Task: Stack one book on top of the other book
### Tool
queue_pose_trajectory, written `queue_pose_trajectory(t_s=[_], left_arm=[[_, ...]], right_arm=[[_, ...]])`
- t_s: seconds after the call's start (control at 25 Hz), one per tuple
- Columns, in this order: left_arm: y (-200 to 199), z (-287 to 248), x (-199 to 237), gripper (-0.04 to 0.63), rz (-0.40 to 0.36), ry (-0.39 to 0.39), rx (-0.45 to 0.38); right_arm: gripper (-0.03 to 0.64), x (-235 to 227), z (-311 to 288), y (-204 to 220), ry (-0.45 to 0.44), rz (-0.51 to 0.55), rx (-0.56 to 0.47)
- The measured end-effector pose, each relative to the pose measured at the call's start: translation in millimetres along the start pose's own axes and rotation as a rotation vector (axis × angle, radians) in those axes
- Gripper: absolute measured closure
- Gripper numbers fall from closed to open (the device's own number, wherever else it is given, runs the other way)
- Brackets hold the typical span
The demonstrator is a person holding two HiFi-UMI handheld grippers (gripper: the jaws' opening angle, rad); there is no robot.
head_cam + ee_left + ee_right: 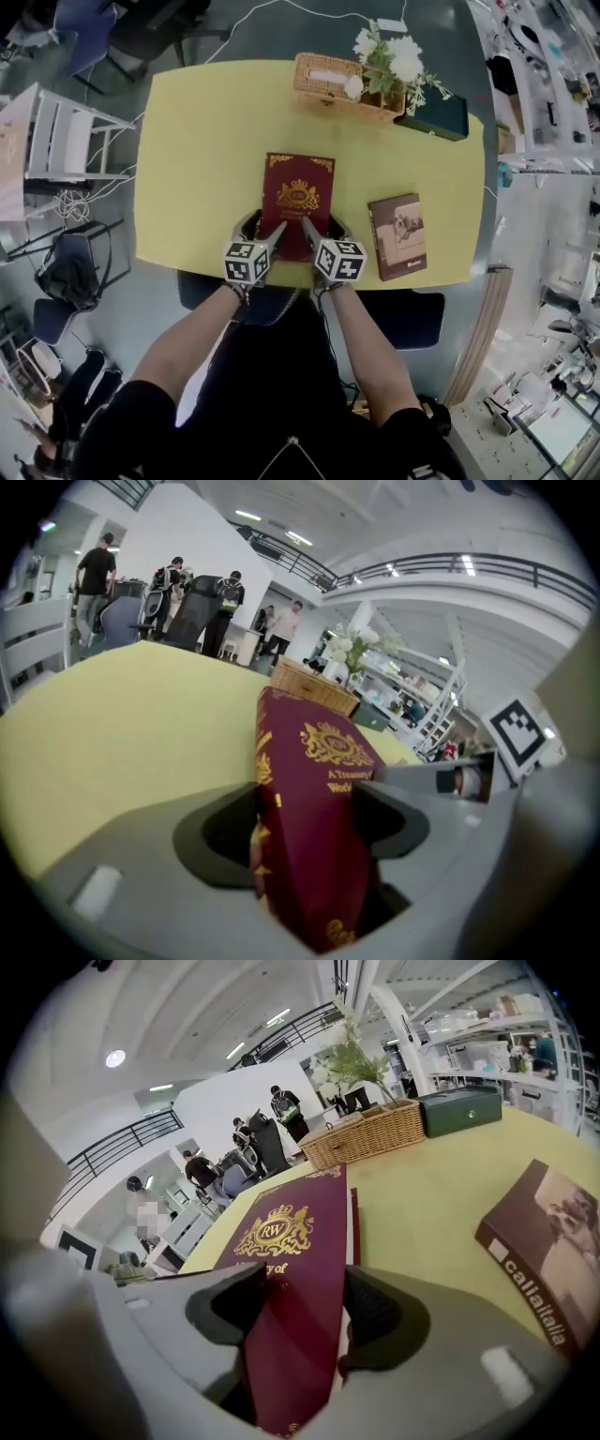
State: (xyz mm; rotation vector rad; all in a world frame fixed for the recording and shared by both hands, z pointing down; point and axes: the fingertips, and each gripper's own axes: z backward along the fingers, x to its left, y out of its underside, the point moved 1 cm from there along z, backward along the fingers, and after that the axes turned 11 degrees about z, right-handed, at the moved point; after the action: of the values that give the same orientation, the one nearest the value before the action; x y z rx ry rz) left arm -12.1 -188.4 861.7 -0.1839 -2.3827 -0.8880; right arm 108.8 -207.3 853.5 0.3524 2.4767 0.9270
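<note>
A dark red book point(297, 192) with a gold crest lies near the front middle of the yellow table point(197, 141). Both grippers hold its near edge. My left gripper point(274, 234) is shut on the book's near left corner, and in the left gripper view the red book point(314, 789) fills the gap between the jaws. My right gripper point(312, 230) is shut on the near right part, where the red book point(300, 1269) sits between its pads. A brown book point(397, 236) lies flat to the right, apart from the red one, and shows as the brown book point(553, 1251) in the right gripper view.
At the table's far edge stand a wicker basket point(333, 86), white flowers point(389, 56) and a dark green box point(441, 117). A white chair point(56, 131) stands left of the table. People stand far off in the room.
</note>
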Motion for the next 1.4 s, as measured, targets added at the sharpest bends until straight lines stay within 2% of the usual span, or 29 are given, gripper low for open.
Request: queue_pose_trajectory(t_s=[0.36, 0.6, 0.8, 1.04, 1.4], left_arm=[[-26.8, 60.2, 72.5, 0.276, 0.032, -0.018, -0.037], [-27.1, 83.6, 111.8, 0.281, 0.054, -0.03, -0.037], [-18.1, 84.3, 136.6, 0.281, 0.072, -0.027, -0.028], [-15.8, 80.8, 143.5, 0.279, 0.068, -0.021, 0.006], [-16.4, 80.7, 144.6, 0.279, 0.059, -0.013, -0.004]], right_arm=[[0.356, 85.5, -38.0, -4.0, -0.055, 0.006, 0.021], [0.356, 124.0, -60.9, 4.6, -0.08, 0.017, 0.055], [0.357, 136.3, -73.6, 14.6, -0.073, 0.013, 0.08], [0.357, 136.8, -82.9, 24.0, -0.048, 0.004, 0.098], [0.354, 137.8, -83.3, 23.7, -0.021, 0.008, 0.078]])
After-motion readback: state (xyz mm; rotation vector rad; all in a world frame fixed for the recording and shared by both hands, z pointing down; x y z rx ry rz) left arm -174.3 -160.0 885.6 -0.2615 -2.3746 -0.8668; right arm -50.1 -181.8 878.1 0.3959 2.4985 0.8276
